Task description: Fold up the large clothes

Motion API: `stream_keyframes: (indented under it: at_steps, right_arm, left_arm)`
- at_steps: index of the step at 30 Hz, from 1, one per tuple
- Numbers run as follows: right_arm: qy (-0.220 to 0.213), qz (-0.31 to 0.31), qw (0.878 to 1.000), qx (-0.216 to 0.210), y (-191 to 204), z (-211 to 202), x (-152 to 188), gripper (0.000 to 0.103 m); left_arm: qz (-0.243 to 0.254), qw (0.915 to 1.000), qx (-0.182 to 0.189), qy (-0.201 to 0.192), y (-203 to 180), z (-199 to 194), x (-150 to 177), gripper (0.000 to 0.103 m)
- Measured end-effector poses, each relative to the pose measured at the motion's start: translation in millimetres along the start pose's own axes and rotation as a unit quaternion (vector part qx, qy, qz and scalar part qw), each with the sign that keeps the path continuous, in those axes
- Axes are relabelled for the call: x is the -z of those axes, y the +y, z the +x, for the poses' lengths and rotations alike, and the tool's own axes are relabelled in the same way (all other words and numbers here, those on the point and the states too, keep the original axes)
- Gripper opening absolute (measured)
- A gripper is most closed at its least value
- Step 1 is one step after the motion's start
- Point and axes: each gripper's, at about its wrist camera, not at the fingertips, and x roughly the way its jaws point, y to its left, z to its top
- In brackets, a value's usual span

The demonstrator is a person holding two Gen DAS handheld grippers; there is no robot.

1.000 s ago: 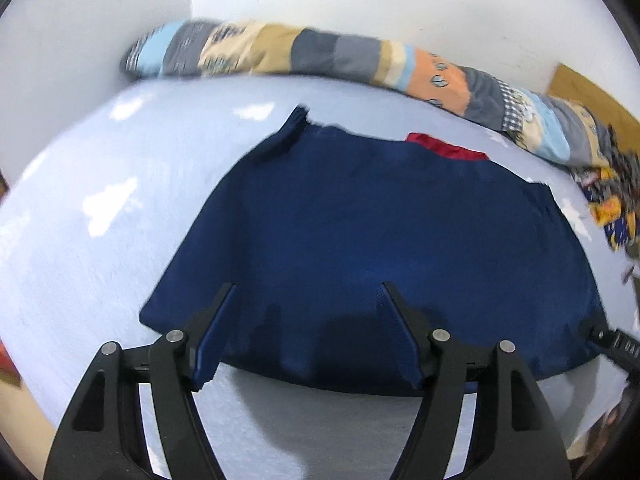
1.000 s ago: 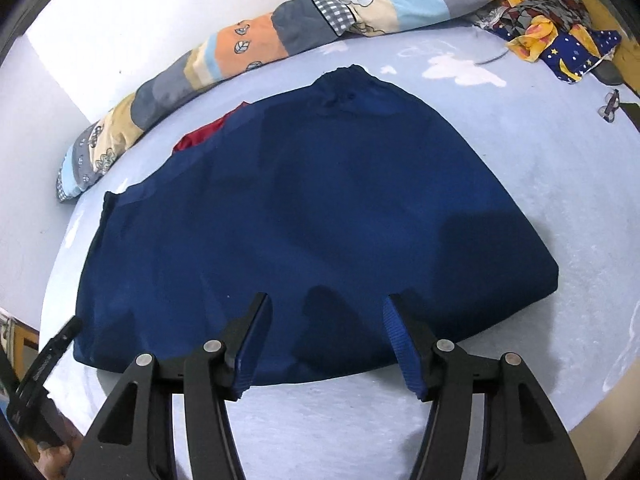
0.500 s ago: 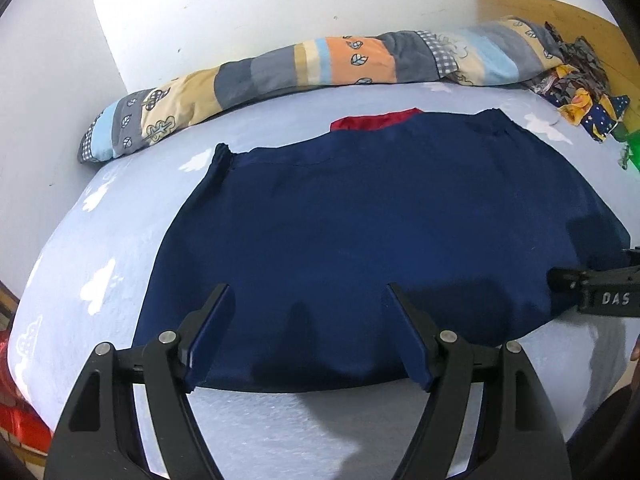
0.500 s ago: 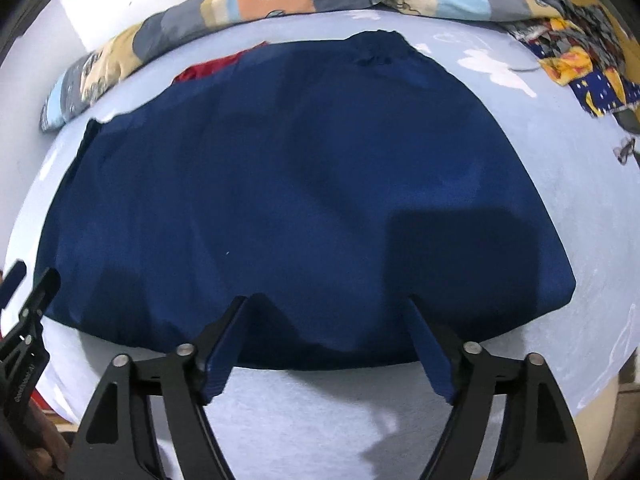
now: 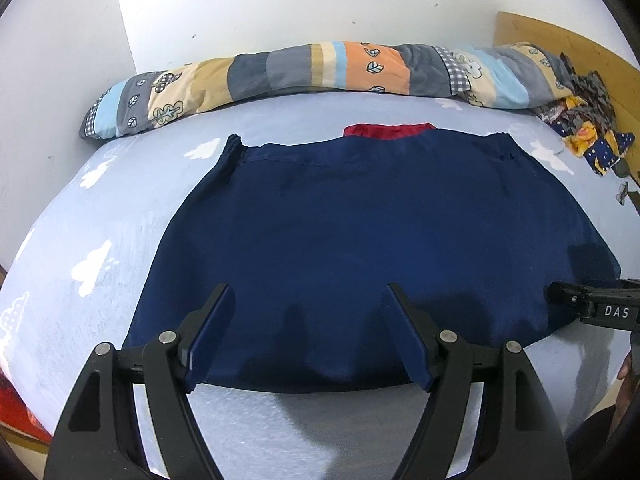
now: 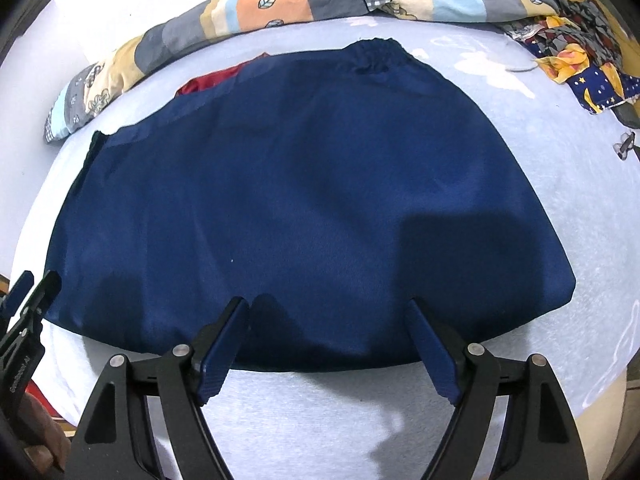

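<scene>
A large navy blue garment (image 5: 380, 232) lies spread flat on the light blue bed sheet (image 5: 120, 216). Its elastic hem (image 6: 374, 50) is at the far side, and a red cloth (image 5: 386, 130) peeks out from under that far edge. My left gripper (image 5: 309, 292) hovers open over the garment's near edge, left of middle, with nothing between its fingers. My right gripper (image 6: 326, 306) is open too, over the near edge further right. Each gripper shows in the other's view: the right gripper (image 5: 592, 310) at the right border, the left gripper (image 6: 28, 300) at the left border.
A rolled patchwork quilt (image 5: 320, 68) runs along the white wall behind the garment. A heap of patterned cloth (image 6: 576, 48) lies at the far right by a wooden headboard (image 5: 560, 44). A small dark object (image 6: 624, 146) rests on the sheet at right.
The right gripper's jaws have spread wider. Both views have rolled, so the garment now lies level across them. The garment itself has not moved.
</scene>
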Motion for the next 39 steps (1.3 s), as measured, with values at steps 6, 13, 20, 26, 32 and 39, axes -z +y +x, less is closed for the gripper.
stream_keyframes:
  at_steps: [6,13,20,26,32,39]
  right_arm:
    - [-0.013,0.020,1.000,-0.009,-11.0,-6.2,-1.9,0.082]
    - [-0.027,0.035,0.999,-0.013,-24.2,-15.6,-1.8,0.082]
    - [-0.036,0.064,0.997,-0.019,-47.2,-25.9,-1.8,0.082]
    - [-0.042,0.092,0.995,-0.021,-69.0,-34.9,0.3,0.082]
    - [-0.047,0.125,0.991,-0.021,-94.7,-41.0,1.6,0.082]
    - [-0.050,0.210,0.975,-0.044,-141.7,-44.0,5.6,0.082]
  left_arm:
    - [-0.007,1.0000,0.003,-0.003,3.0,-1.1,-0.3,0.076]
    - [-0.015,0.9998,0.009,-0.010,6.8,-3.8,-1.2,0.076]
    - [-0.020,0.9996,0.015,-0.012,7.3,-4.3,-2.0,0.076]
    - [-0.016,0.9996,0.019,-0.013,3.8,-3.5,-2.5,0.076]
    - [-0.013,0.9997,0.018,-0.012,1.7,-2.4,-3.1,0.076]
    - [-0.022,0.9995,0.022,-0.006,4.2,-0.9,-2.6,0.076]
